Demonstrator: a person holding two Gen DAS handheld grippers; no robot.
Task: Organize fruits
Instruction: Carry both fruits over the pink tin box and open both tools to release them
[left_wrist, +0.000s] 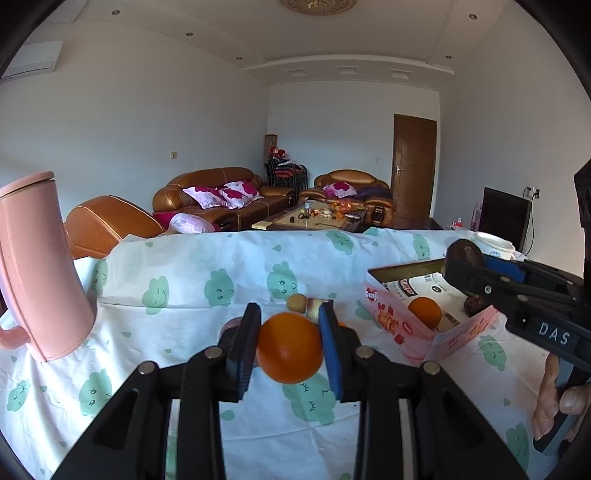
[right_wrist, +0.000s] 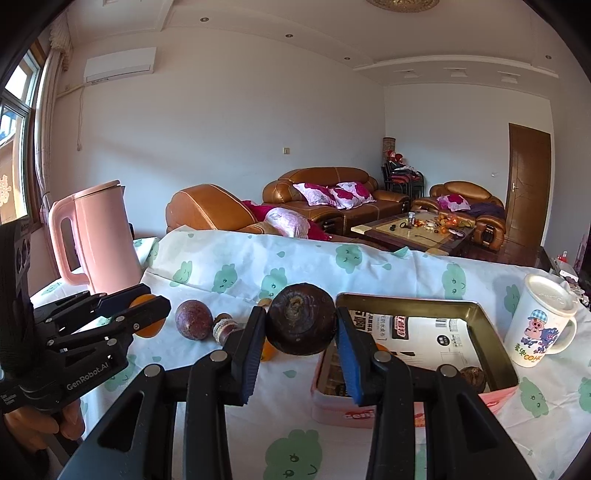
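Observation:
My left gripper (left_wrist: 290, 347) is shut on an orange (left_wrist: 290, 349) and holds it above the cloth-covered table. My right gripper (right_wrist: 301, 328) is shut on a dark brown passion fruit (right_wrist: 301, 319) just left of the pink box (right_wrist: 495, 332). The box (left_wrist: 424, 332) holds an orange (left_wrist: 424, 312) and a dark fruit (right_wrist: 474, 376). Another passion fruit (right_wrist: 194, 319), a small brown fruit (right_wrist: 221, 326) and an orange (right_wrist: 267, 352) lie on the cloth. The right gripper shows in the left wrist view (left_wrist: 465, 266), the left gripper in the right wrist view (right_wrist: 142, 310).
A pink kettle (right_wrist: 99, 236) stands at the table's left. A white cartoon mug (right_wrist: 539, 321) stands right of the box. A tan round fruit (left_wrist: 296, 303) and a small block (left_wrist: 314, 308) lie beyond the orange. Sofas and a coffee table sit behind.

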